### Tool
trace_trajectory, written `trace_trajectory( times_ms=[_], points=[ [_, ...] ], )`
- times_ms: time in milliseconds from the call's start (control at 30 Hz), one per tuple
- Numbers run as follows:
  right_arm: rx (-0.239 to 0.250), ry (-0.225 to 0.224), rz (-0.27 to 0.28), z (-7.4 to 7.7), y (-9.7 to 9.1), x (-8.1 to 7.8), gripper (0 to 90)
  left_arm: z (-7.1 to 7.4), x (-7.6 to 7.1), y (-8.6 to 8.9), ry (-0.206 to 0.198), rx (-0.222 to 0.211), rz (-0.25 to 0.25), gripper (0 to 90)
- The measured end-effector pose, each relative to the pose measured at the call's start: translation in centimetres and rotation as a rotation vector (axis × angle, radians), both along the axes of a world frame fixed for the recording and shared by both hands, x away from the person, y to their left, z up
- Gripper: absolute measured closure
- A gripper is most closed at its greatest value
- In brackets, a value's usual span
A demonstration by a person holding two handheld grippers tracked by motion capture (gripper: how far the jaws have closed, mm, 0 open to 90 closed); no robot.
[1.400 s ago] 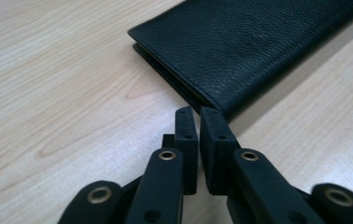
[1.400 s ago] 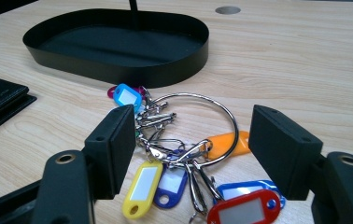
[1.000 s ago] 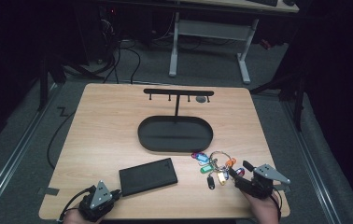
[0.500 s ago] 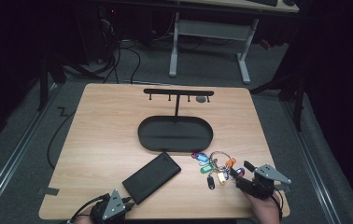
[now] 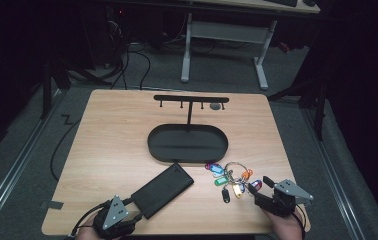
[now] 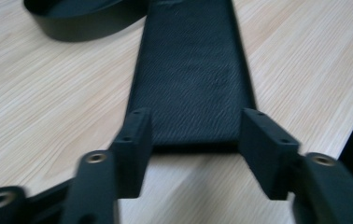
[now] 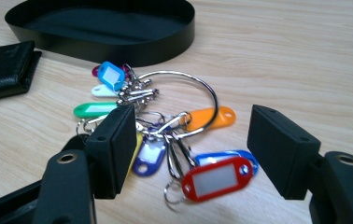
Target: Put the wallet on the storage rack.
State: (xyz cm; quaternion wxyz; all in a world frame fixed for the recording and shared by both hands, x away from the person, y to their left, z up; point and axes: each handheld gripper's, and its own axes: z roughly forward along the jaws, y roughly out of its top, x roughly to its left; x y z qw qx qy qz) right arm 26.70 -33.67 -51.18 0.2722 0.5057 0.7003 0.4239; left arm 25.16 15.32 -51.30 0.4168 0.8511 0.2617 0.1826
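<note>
The left gripper has just been opening; its jaws stand spread around the near end of the black wallet, whose far end is cut off. The right gripper is spread over the key ring, partly hiding it. The black tray lies beyond both.

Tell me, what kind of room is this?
Probably a lab or workshop set up for recording. A lone wooden table stands in a dark room, cables trail over the grey floor, and another desk's metal frame stands behind.
</note>
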Motion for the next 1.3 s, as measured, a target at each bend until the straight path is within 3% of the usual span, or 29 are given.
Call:
trace_trajectory(
  times_ms=[133, 267, 300, 367, 433, 500, 633, 867, 1200, 1300],
  points=[
    [0.006, 0.002, -0.017, 0.0, -0.5, -0.4, 33.3, 0.1, 0.5, -1.2, -0.003, -0.022, -0.036, 37.9],
    [0.01, 0.013, -0.03, -0.2, -0.7, -0.3, 33.4, 0.9, 2.1, -2.8, 0.003, -0.042, -0.053, 39.2],
    [0.01, 0.012, -0.033, -0.2, -0.7, -0.3, 33.4, 1.6, 3.0, -4.2, -0.016, -0.054, -0.074, 40.5],
    [0.014, 0.012, -0.042, -0.1, -0.6, -0.3, 33.4, 1.5, 3.3, -5.3, -0.029, -0.042, -0.082, 40.9],
    [0.015, 0.003, -0.043, 0.0, -0.5, -0.5, 33.4, 0.9, 2.9, -6.0, -0.051, 0.004, -0.099, 42.2],
    [0.014, -0.001, -0.04, 0.1, -0.4, -0.6, 33.4, 0.0, 2.3, -6.1, -0.071, 0.076, -0.112, 44.9],
    [0.023, 0.01, -0.036, -0.2, -0.5, -0.5, 33.6, -1.0, 1.7, -5.8, -0.055, 0.122, -0.114, 46.6],
    [0.018, 0.007, -0.027, -0.1, -0.1, -0.2, 33.6, -1.3, 1.5, -5.8, -0.101, 0.148, -0.118, 48.7],
    [0.026, 0.015, -0.023, -0.2, 0.0, 0.0, 33.5, -1.5, 1.1, -5.6, -0.134, 0.181, -0.117, 49.1],
    [0.028, 0.012, -0.023, -0.2, -0.1, 0.0, 33.6, -1.8, 0.8, -5.7, -0.169, 0.191, -0.111, 50.8]
  ],
)
